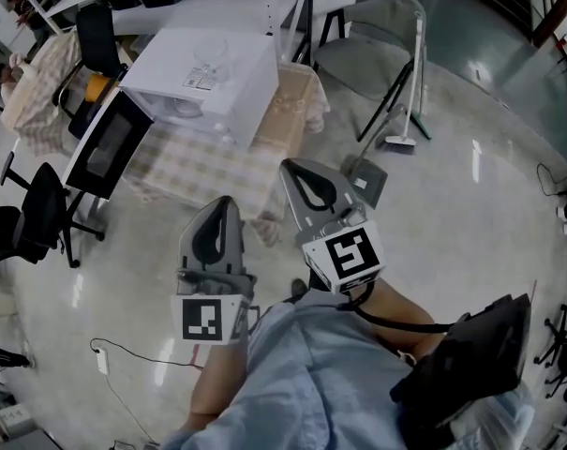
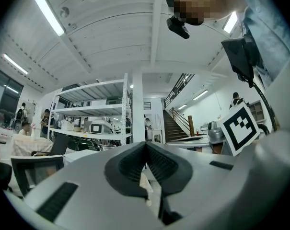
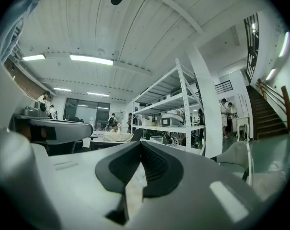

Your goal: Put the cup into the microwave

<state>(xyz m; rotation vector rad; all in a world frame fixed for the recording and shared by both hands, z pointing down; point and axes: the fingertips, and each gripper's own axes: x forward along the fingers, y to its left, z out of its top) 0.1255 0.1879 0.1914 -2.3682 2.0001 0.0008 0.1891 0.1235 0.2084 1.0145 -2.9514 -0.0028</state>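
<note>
Short of the microwave (image 1: 203, 78), nothing held.
Risk of toppling the clear cup (image 3: 156, 139), apparently standing on top of the microwave in the upper left of the head view, by arriving with shut tips or pinching its thin wall off-centre; also of bumping the open door (image 1: 105, 148). Left gripper (image 2: 145, 143) and right gripper (image 3: 140, 143) both closed tight, empty, well apart from the cup.

Grey right gripper (image 1: 292, 169) (pale-blue shirt (image 1: 306, 382))
</note>
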